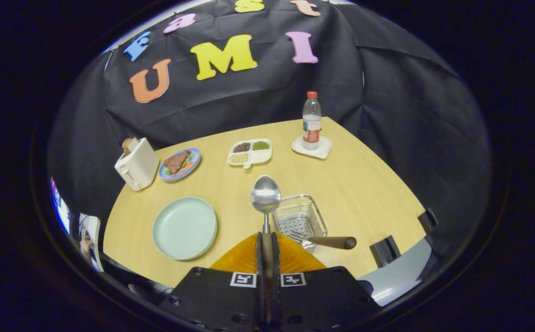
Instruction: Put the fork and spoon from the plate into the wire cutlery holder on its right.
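Note:
My gripper (266, 240) is shut on the handle of a metal spoon (265, 195), whose bowl sticks out ahead of the fingers, above the table. Just right of the spoon stands the wire cutlery holder (316, 213). A fork with a brown wooden handle (329, 241) lies in the holder, its handle poking out over the near right rim. The pale green plate (184, 228) sits left of the fingers with nothing on it.
On the round wooden table (364, 184), beyond the holder, are a divided white dish of grains (250, 152), a water bottle (312, 121) on a white coaster, a blue plate of food (180, 163) and a white toaster (137, 164). Black brackets (385, 250) sit at the table's near right edge.

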Action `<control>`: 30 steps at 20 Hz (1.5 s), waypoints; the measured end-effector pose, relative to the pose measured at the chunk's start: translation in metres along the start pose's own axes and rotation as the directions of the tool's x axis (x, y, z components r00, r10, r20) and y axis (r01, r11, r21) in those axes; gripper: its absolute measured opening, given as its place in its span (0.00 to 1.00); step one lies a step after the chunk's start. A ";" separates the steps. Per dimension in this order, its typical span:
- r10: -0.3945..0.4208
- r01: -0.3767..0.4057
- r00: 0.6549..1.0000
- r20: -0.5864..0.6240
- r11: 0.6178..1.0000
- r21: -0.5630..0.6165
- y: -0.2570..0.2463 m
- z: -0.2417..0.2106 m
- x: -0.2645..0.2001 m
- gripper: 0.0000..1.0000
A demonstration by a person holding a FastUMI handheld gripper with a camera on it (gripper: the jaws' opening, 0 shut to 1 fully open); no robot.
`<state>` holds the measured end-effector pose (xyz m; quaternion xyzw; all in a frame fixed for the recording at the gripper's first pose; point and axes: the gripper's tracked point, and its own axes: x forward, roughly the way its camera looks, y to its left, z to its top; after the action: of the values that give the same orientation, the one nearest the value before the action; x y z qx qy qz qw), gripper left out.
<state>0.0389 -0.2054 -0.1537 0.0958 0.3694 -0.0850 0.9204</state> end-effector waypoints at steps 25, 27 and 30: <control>-0.032 0.031 0.945 0.324 0.999 0.009 0.021 0.044 -0.057 0.78; -0.013 0.017 0.927 0.375 1.000 -0.009 0.039 0.048 -0.069 0.85; 0.049 -0.018 0.877 0.478 0.997 -0.070 0.080 0.055 -0.093 0.85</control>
<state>0.0273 -0.1330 -0.0412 0.0490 0.1311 -0.0785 0.9870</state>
